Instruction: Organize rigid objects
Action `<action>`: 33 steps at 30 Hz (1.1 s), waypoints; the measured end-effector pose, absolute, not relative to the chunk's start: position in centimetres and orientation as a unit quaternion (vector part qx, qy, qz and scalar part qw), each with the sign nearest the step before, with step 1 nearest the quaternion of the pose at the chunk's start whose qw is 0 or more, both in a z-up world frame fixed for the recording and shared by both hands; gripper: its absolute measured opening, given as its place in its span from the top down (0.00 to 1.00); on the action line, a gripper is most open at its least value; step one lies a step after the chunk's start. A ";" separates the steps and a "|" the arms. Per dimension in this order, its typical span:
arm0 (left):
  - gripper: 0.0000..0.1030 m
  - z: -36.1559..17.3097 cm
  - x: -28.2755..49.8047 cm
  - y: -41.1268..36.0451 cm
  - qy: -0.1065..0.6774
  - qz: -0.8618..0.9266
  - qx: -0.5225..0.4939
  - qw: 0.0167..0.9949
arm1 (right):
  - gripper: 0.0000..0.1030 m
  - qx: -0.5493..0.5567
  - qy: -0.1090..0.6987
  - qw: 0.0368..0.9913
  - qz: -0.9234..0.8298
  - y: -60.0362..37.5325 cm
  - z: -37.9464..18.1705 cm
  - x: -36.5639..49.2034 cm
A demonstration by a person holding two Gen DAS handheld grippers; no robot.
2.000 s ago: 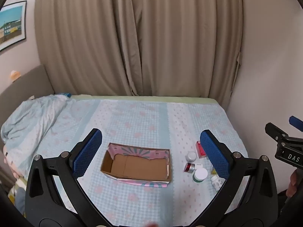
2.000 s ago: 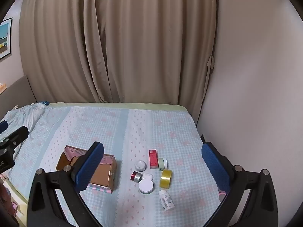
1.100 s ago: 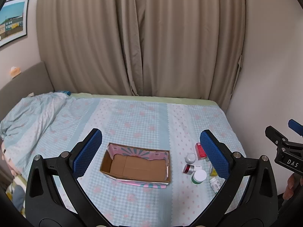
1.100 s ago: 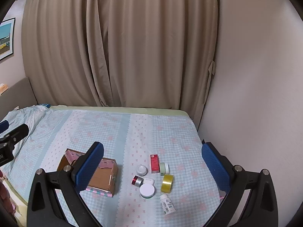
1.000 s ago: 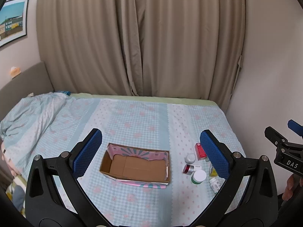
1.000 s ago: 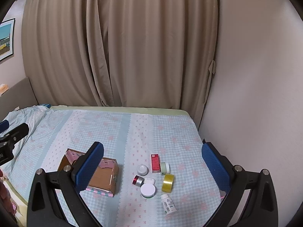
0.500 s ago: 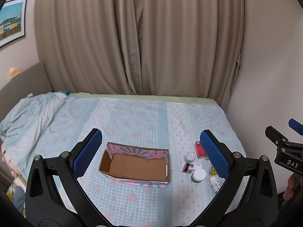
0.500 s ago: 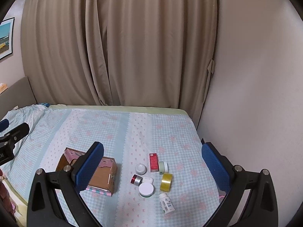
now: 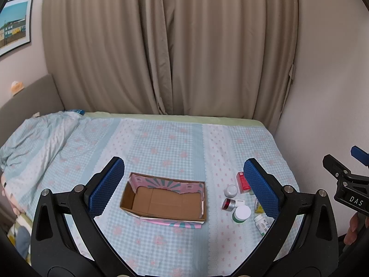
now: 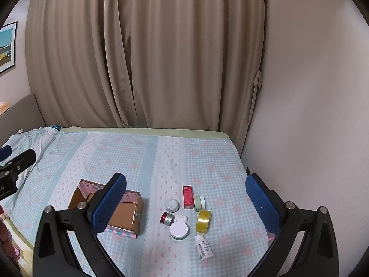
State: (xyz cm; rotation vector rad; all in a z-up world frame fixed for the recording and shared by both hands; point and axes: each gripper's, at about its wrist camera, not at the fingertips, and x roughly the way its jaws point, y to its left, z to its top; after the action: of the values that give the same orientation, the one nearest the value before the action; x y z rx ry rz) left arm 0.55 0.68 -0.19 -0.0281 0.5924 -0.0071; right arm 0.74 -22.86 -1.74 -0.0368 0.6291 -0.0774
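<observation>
**Both grippers hanging back, box still waiting**

Over the last two seconds almost nothing has changed. My left gripper [image 9: 183, 184] and my right gripper [image 10: 185, 202] have only drifted a little above the bed [image 9: 161, 138]; both stand wide apart with nothing between the pads. Not one item has shifted, so I judge the sorting has not begun and I am still lining up a first pick.

The cardboard box [image 9: 165, 202] lies open on the checked sheet, directly ahead of my left gripper, and I can see nothing inside it. The loose things sit in a tight cluster just to its right, apart from it: a red carton [image 10: 187, 196] lying flat, a small white jar [image 10: 172, 204] beside it, a pale green roll [image 10: 199, 203] touching the carton's far side, a red and silver tin [image 10: 167, 218] on its side, a small white case [image 10: 180, 218], a white-lidded green jar [image 10: 179, 230], a roll of yellow tape [image 10: 203, 221] standing on edge, and a white pill bottle [image 10: 203, 246] lying down nearest me.

The right gripper is better placed over the cluster, so I expect it to go first. The items crowd each other, so a clean grasp looks easiest on an outer one, such as the bottle.
</observation>
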 end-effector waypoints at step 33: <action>0.01 -0.9 1.7 -0.5 0.306 -0.007 -0.014 0.952 | 0.00 -0.019 0.315 0.948 -0.041 -22.4 -1.3 0.9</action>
State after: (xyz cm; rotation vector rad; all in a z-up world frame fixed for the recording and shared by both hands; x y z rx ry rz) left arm 1.71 -0.48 -0.87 -0.0281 0.6229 -0.0148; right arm 0.91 -22.42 -1.28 -0.0392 0.6421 -0.0842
